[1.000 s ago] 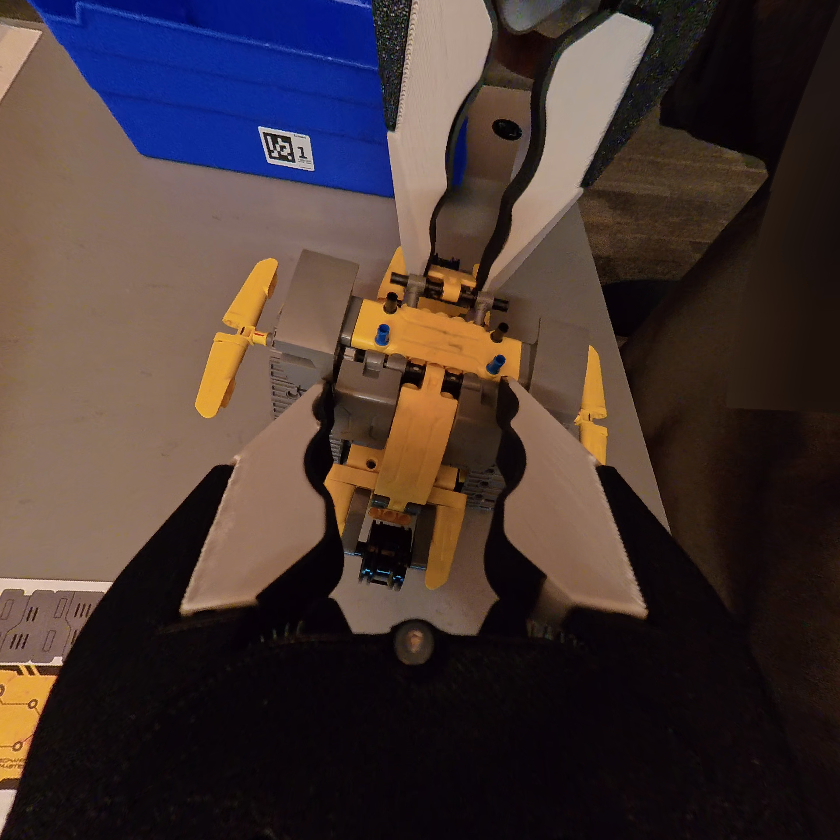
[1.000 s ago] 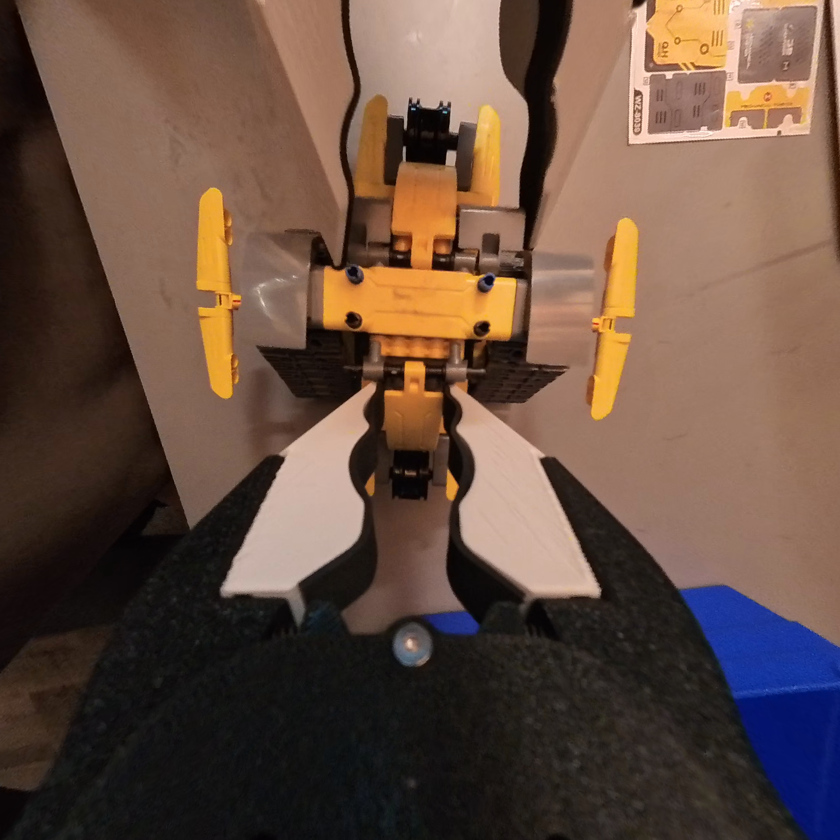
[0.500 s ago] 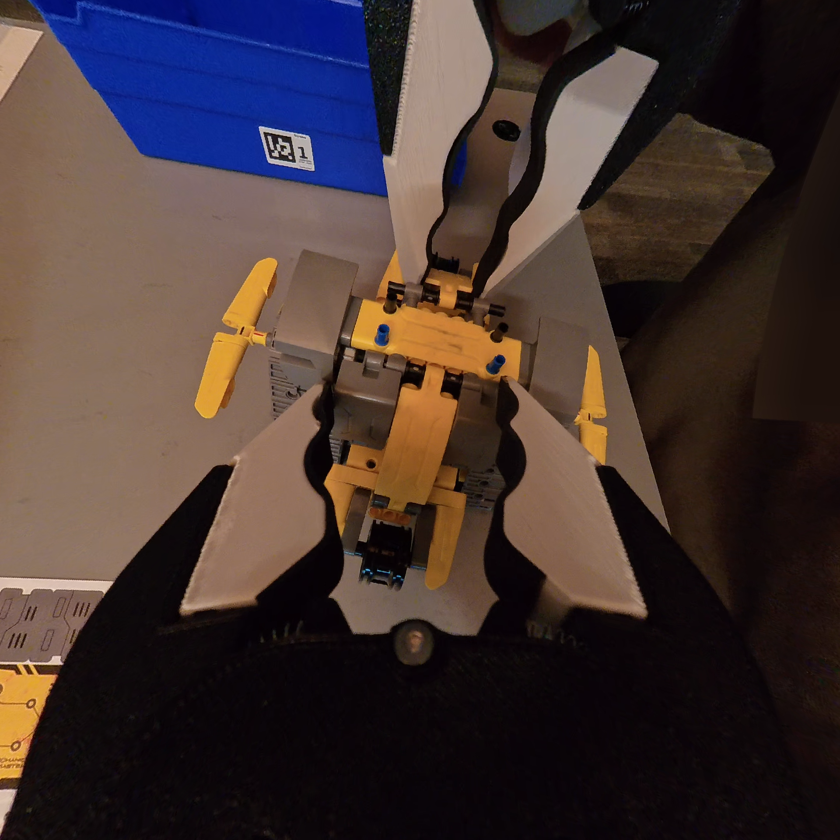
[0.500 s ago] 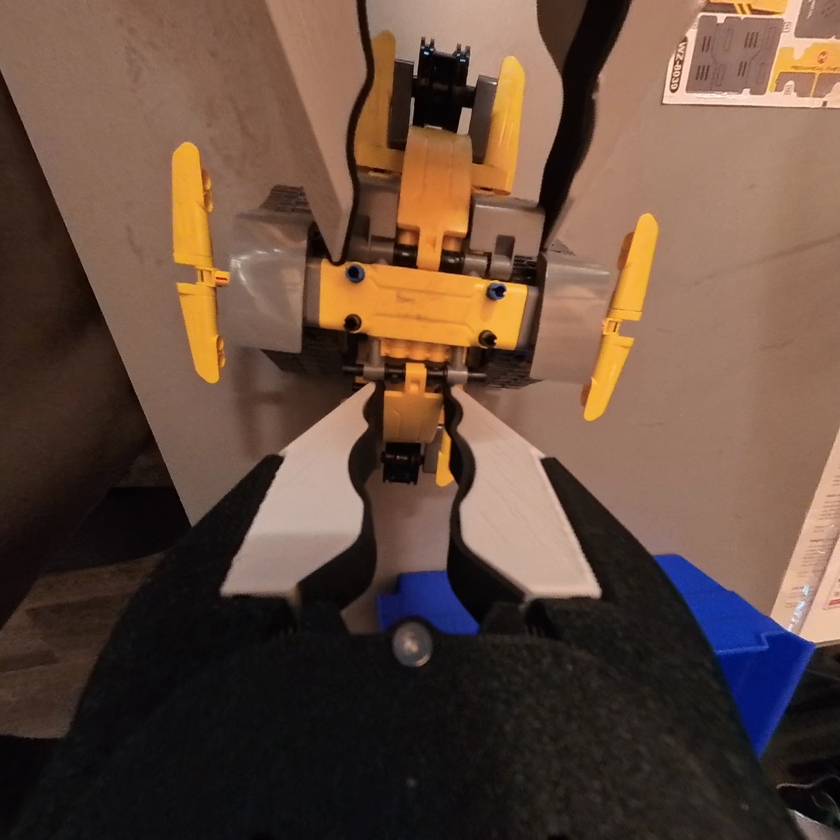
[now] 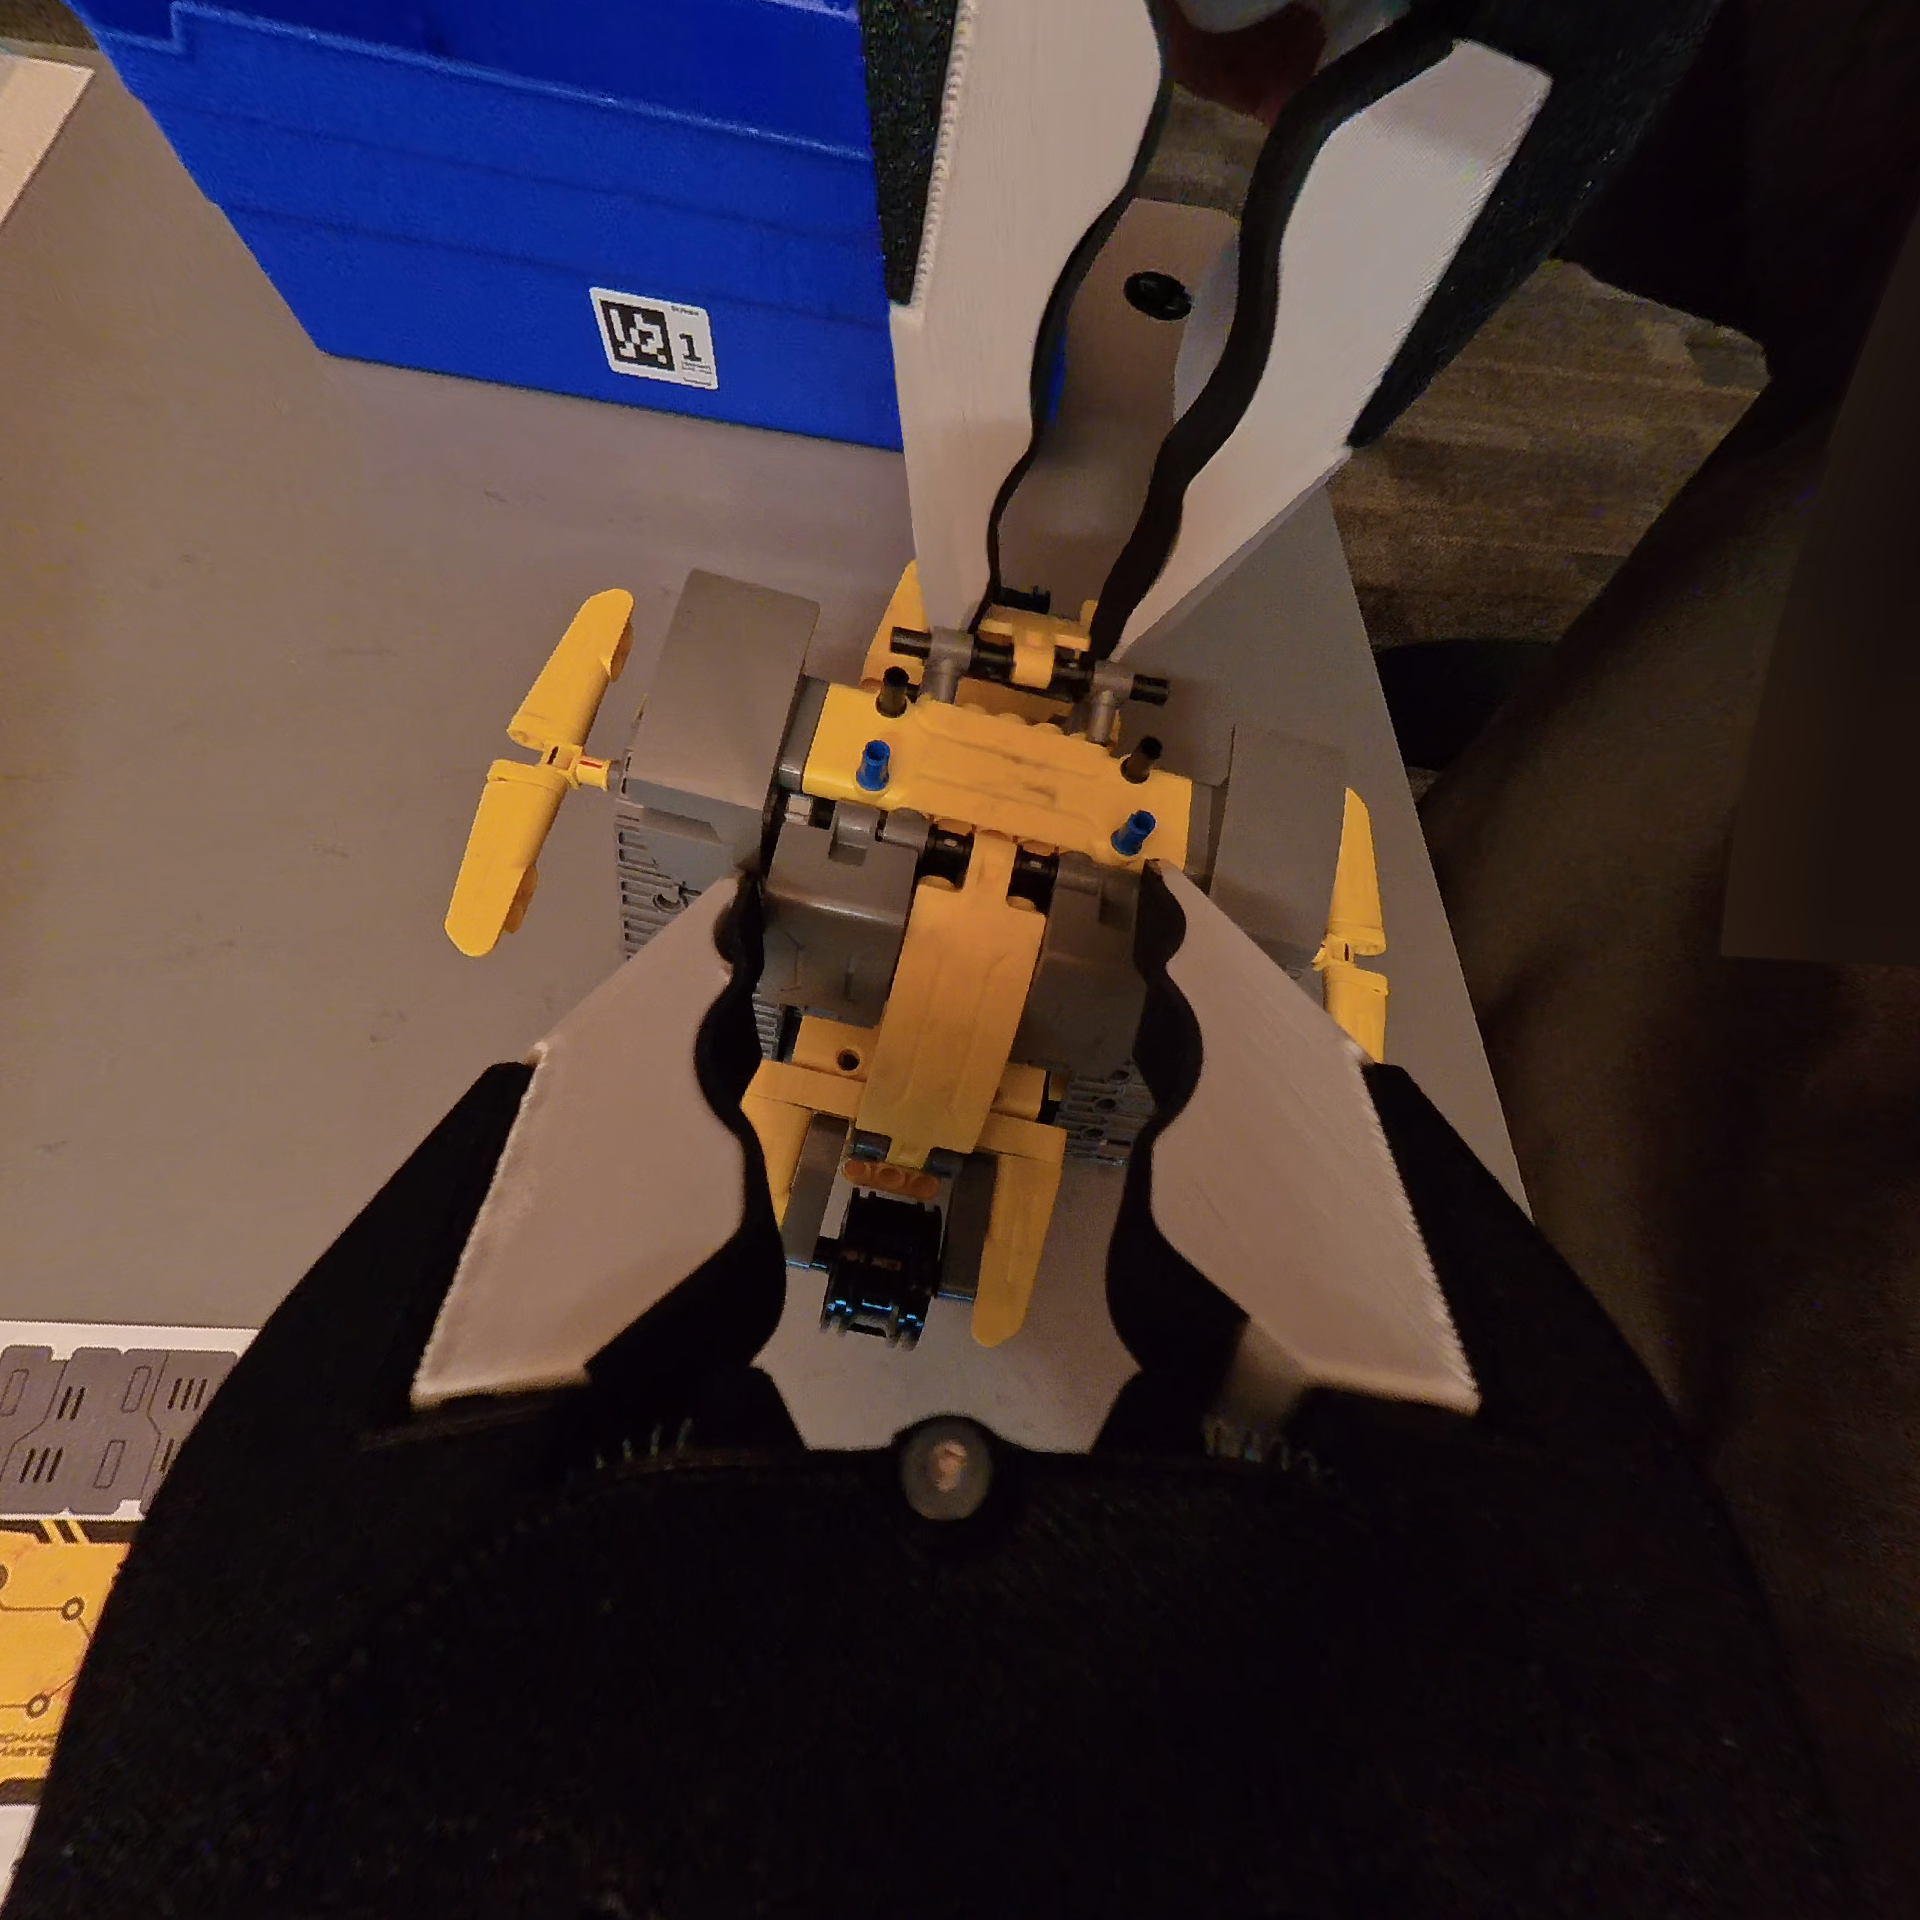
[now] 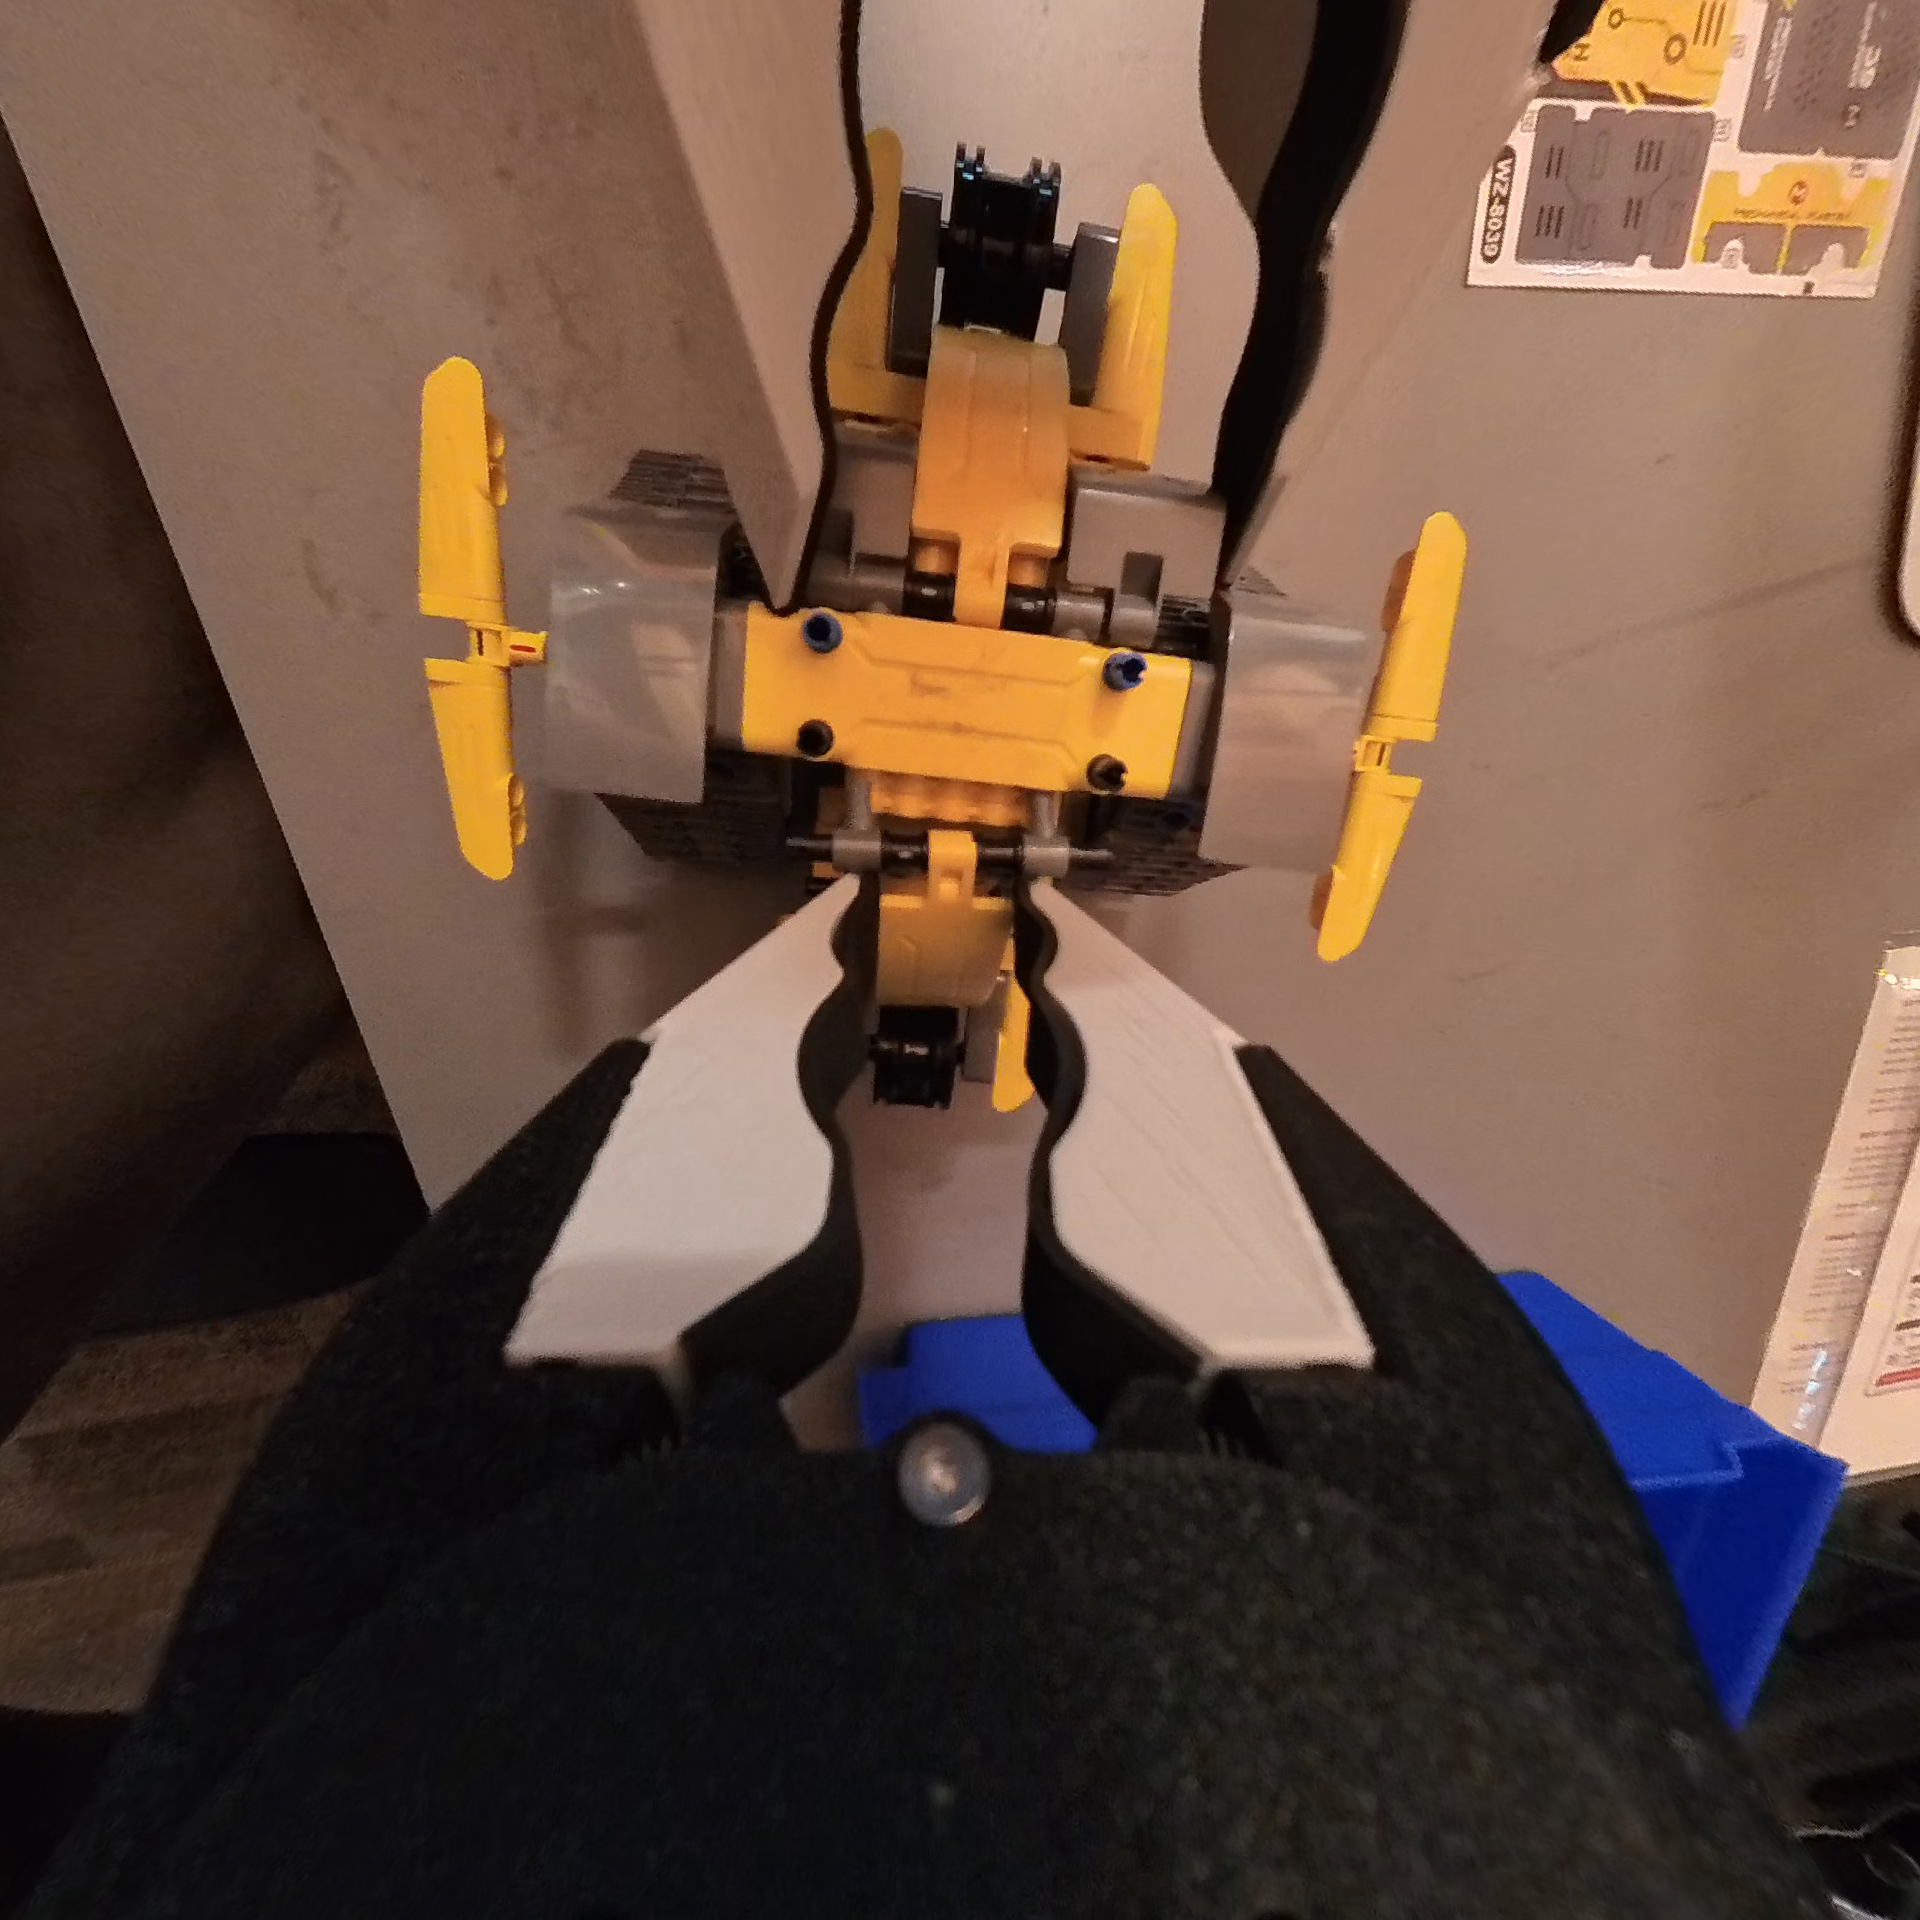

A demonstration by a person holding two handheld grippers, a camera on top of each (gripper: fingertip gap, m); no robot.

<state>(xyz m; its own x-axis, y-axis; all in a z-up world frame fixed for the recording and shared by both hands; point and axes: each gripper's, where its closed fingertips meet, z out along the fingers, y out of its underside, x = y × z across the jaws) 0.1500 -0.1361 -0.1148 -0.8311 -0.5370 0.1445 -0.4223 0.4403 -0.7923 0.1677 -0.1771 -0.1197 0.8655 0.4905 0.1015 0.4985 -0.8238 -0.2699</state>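
- My left gripper point(image 5: 951, 904) is clamped across the grey midsection of a yellow and grey brick-built model point(image 5: 977, 790); both black pads press against the model's sides, one on each flank.
- My right gripper point(image 6: 940, 904) pinches the narrow yellow end piece point(image 6: 940, 935) of the same model, its fingers nearly together around that piece; seen from the left wrist view, it reaches in from the far side point(image 5: 1044, 623).
- The model sits on the grey table point(image 5: 312, 623), close to the table's right edge, between my two grippers, which face each other.
- A yellow plate with two blue pins point(image 5: 875, 764) and two black pins runs across the model's top; grey curved panels point(image 5: 727, 686) flank it.
- Yellow blade-like pieces point(image 5: 540, 769) stick out on both sides of the model, each on a thin axle, clear of my fingers.
- A small black wheel point(image 5: 883, 1268) sits at the model's end nearest my left gripper.
- A blue bin point(image 5: 520, 187) with a square marker tag on its front stands on the table beyond the model, near but apart from it.
- A sticker sheet point(image 6: 1683, 166) in grey and yellow lies on the table on my left gripper's side of the model, apart from it.
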